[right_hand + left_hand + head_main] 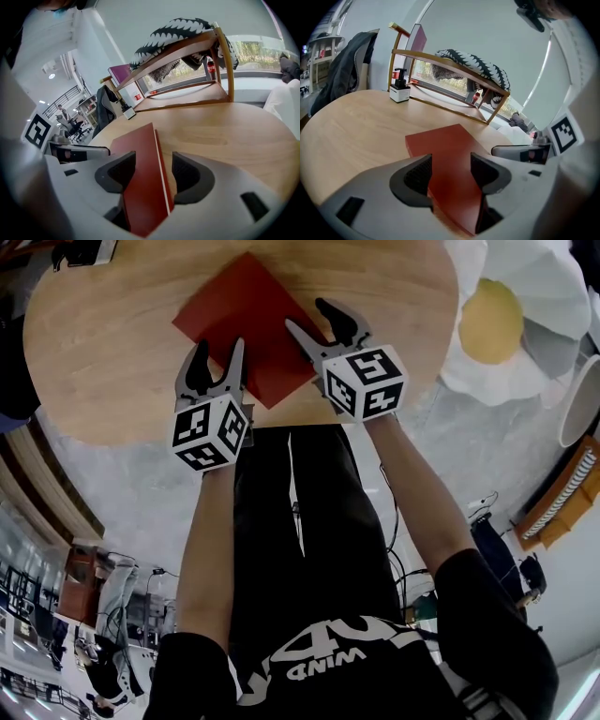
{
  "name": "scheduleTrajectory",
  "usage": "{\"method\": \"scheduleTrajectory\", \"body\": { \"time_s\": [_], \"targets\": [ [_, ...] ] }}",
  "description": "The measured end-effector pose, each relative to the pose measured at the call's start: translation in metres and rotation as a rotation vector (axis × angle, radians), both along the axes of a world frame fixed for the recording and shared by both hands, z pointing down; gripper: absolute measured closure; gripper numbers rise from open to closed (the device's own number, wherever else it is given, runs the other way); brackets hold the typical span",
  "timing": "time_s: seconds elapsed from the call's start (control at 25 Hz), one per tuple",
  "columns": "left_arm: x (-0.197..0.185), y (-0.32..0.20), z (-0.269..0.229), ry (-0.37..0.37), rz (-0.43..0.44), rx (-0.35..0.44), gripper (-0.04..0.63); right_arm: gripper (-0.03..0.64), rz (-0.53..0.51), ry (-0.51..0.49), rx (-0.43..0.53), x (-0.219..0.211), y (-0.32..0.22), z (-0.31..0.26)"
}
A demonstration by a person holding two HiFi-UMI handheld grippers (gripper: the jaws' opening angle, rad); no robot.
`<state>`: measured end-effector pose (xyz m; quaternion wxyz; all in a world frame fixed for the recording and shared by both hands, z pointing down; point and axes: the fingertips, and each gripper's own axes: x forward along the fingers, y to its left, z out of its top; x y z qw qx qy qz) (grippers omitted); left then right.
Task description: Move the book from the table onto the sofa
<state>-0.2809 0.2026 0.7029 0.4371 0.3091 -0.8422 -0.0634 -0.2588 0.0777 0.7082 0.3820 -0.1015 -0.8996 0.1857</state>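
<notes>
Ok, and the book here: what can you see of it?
The book is thin and plain red with a matte cover. A white line of page edge shows in the right gripper view. It is closed and lies flat on the round wooden table, turned corner-on to the person, close to the table's near edge. The left gripper and right gripper are at its near sides with jaws apart, not clamped. Whether they touch it is unclear.

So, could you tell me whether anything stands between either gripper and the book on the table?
Nothing visible does. The left gripper and the right gripper are both at the near edges of the book on the table. Their jaws are apart, and the book shows between them.
</notes>
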Motion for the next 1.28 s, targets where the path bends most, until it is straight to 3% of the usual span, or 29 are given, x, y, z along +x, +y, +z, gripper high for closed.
{"method": "scheduleTrajectory", "body": {
  "time_s": [0.32, 0.6, 1.28],
  "targets": [
    [0.004, -0.002, 0.012, -0.021, 0.029, -0.051, 0.35, 0.396, -0.004, 0.068, -0.016, 0.008, 0.008, 0.026],
    [0.0, 0.009, 0.012, -0.026, -0.013, -0.111, 0.35, 0.396, -0.005, 0.069, -0.036, 0.007, 0.01, 0.026],
    [-0.001, 0.013, 0.013, -0.024, -0.027, -0.109, 0.35, 0.396, -0.001, 0.073, -0.056, 0.006, 0.011, 0.028]
  ]
}}
